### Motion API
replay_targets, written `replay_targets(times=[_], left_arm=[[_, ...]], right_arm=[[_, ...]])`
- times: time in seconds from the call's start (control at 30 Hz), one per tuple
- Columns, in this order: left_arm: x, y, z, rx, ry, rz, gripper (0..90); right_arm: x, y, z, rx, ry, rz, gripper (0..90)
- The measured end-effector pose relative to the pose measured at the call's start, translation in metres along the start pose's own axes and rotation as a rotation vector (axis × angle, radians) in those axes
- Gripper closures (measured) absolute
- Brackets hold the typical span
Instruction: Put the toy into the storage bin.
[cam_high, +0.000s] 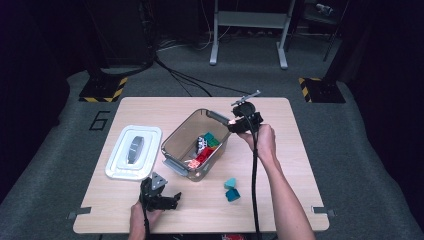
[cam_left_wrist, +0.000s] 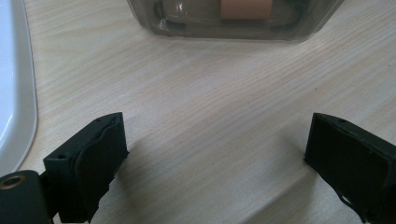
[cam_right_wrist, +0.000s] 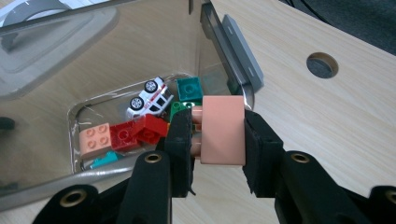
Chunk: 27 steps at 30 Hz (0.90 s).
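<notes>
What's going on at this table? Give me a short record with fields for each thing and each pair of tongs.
work: putting toy blocks into the clear bin
right tongs: shut on the salmon block, held above the bin's rim
left tongs: open, nothing between them, low over the table
in bin: coloured blocks, white toy car
outside bin: two teal blocks
lid: flat on the table, left of the bin

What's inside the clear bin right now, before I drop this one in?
In the clear bin: a white toy car, red bricks, a green brick, a peach brick and a teal piece. The tongs hide whatever lies nearer.
</notes>
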<state>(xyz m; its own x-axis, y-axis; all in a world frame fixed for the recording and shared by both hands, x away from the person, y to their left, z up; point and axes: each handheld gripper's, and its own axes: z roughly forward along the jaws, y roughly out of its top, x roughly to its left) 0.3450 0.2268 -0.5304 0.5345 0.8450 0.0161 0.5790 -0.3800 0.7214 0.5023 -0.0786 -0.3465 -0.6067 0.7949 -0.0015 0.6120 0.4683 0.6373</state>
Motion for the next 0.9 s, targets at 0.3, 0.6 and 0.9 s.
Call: replay_targets(times=[0.3, 0.6, 0.9], left_arm=[[0.0, 0.0, 0.0, -0.003, 0.006, 0.002, 5.3], [-0.001, 0.0, 0.0, -0.009, 0.004, -0.006, 5.4], [-0.001, 0.0, 0.0, -0.008, 0.001, -0.008, 5.4]], right_arm=[[0.0, 0.015, 0.03, 0.018, 0.024, 0.042, 66.5], [0.009, 0.014, 0.044, 0.079, -0.042, 0.016, 55.8], [0.011, -0.001, 0.018, 0.011, -0.034, 0.044, 29.7]])
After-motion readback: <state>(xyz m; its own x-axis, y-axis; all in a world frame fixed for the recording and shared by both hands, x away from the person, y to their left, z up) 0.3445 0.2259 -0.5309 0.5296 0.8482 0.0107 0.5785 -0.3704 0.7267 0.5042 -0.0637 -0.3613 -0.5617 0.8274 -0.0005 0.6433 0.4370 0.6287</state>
